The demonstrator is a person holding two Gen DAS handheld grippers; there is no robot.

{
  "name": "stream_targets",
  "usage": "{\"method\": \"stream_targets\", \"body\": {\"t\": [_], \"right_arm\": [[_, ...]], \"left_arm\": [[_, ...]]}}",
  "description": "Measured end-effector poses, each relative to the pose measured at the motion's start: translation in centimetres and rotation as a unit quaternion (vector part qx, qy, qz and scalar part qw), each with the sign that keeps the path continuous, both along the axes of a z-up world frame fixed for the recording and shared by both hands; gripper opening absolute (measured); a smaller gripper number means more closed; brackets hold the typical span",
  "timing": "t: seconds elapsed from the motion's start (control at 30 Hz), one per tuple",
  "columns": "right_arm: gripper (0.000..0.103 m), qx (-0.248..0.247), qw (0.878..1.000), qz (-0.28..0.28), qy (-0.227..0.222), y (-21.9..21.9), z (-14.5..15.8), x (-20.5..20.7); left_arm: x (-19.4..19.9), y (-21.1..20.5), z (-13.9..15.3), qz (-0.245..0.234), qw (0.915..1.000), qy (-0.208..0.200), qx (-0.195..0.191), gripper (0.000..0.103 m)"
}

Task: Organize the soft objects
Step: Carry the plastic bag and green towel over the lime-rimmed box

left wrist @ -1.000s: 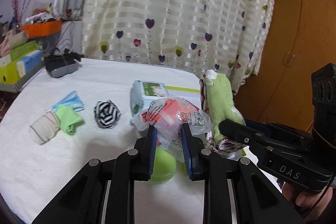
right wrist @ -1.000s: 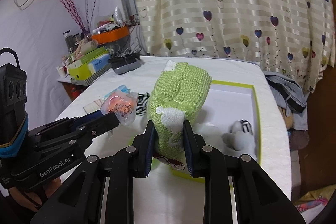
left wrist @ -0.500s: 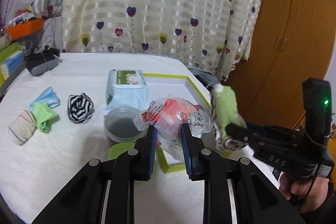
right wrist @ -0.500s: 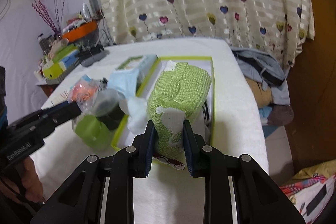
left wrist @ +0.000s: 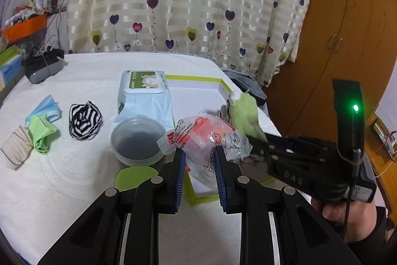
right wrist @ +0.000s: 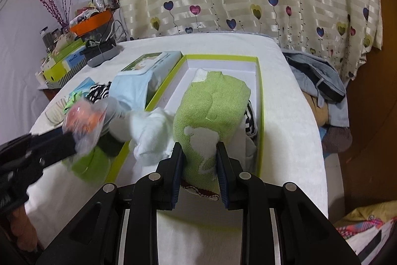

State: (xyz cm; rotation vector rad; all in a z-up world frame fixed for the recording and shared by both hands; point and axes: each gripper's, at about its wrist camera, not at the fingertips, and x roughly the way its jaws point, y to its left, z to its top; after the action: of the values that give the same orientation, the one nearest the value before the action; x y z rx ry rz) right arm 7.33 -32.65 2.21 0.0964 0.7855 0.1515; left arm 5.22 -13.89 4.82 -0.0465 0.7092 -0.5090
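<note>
- Left gripper (left wrist: 198, 153): jaws are pinching a clear plastic packet (left wrist: 206, 138) with orange contents, which is bulging above the blue pads.
- Ahead-left of those jaws, a lidded round container (left wrist: 139, 139) and a wet-wipes pack (left wrist: 144, 97) are lying on the white bed cover (left wrist: 74, 178).
- Right gripper (right wrist: 199, 160): jaws are clamping a green knitted sock (right wrist: 211, 113), which is standing upright between them, over the green-rimmed white box (right wrist: 258, 81).
- Just left of these jaws, a white sock (right wrist: 151, 131) is sitting inside the box.
</note>
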Motion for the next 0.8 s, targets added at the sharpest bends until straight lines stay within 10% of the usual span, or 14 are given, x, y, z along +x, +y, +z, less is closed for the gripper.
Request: {"method": "stream_targets", "body": {"t": [0.33, 0.8], "right_arm": [[0.031, -0.014, 1.0, 0.008, -0.004, -0.3, 0.1, 4.2], [0.04, 0.005, 0.999, -0.019, -0.037, -2.6, 1.5, -0.9]], "left_arm": [[1.0, -0.5, -0.6, 0.002, 0.9999, 0.01, 0.003, 0.022], [0.9, -3.6, -2.0, -0.034, 0.9985, 0.036, 0.022, 0.022]]}}
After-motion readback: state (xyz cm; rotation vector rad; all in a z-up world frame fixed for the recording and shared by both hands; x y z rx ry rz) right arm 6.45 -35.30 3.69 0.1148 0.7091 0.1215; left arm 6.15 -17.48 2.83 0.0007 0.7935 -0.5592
